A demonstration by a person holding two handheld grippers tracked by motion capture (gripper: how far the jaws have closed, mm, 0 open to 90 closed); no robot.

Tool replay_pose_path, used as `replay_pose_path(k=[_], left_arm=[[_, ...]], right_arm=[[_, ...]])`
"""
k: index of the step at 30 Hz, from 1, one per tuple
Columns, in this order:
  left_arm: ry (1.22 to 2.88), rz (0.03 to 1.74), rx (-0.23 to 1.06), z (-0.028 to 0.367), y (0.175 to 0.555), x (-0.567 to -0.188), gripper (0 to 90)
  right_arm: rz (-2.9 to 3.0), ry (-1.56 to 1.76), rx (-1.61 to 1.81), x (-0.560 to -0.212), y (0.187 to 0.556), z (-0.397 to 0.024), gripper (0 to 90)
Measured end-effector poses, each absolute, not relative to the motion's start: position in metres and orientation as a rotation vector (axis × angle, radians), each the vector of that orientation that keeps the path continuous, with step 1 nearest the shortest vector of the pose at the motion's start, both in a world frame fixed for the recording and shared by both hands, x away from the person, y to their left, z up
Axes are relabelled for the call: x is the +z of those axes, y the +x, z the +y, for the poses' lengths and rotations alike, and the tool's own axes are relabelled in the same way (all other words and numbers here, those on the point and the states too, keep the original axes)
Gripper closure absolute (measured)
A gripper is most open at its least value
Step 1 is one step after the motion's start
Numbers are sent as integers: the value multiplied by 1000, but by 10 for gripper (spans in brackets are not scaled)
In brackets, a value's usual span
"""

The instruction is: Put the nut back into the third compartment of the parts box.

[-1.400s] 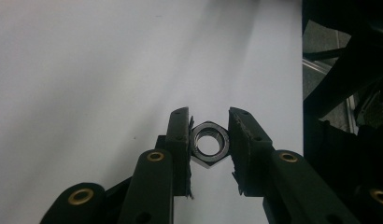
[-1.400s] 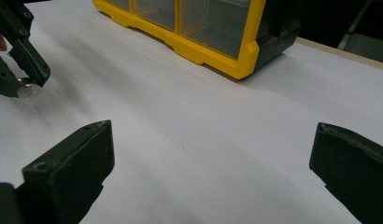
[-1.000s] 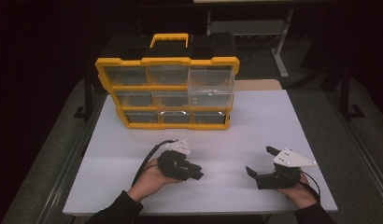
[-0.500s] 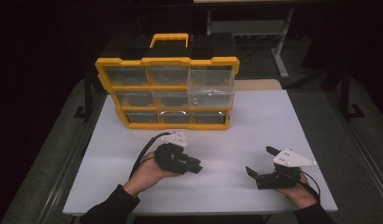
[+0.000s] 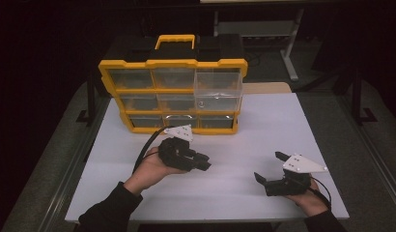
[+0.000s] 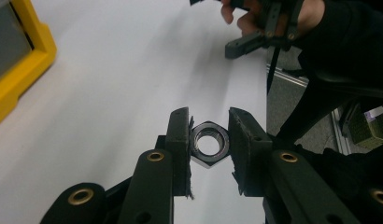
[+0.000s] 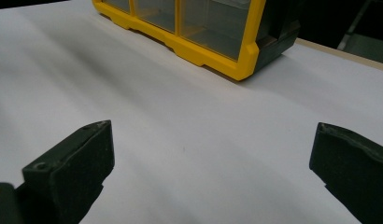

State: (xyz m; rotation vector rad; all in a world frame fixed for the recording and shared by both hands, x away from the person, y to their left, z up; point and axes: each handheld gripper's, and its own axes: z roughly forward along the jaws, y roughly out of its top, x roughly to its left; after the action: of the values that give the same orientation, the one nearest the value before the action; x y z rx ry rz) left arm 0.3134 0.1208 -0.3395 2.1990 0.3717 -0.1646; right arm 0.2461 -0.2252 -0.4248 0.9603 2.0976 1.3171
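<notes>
left gripper (image 6: 208,135) — clamping a steel nut (image 6: 209,143) between both pads, hovering above the white table (image 5: 244,140) in front of the yellow organizer (image 5: 173,94) | right gripper (image 5: 271,169) — jaws gaping wide, holding nothing, resting low near the table's right front

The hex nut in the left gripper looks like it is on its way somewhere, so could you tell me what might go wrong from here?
1. The hex nut is pinched only by its flats between the left gripper pads; it could twist or slip out over the white table.
2. All drawers of the yellow organizer appear shut, so the open right gripper probably must pull one first.
</notes>
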Motion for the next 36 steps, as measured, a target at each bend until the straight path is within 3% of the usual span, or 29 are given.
replay_pose_path(k=[36], left_arm=[[2170, 301, -156, 114, 337, -248, 706]], right_arm=[[2096, 965, 1322, -425, 246, -225, 0]])
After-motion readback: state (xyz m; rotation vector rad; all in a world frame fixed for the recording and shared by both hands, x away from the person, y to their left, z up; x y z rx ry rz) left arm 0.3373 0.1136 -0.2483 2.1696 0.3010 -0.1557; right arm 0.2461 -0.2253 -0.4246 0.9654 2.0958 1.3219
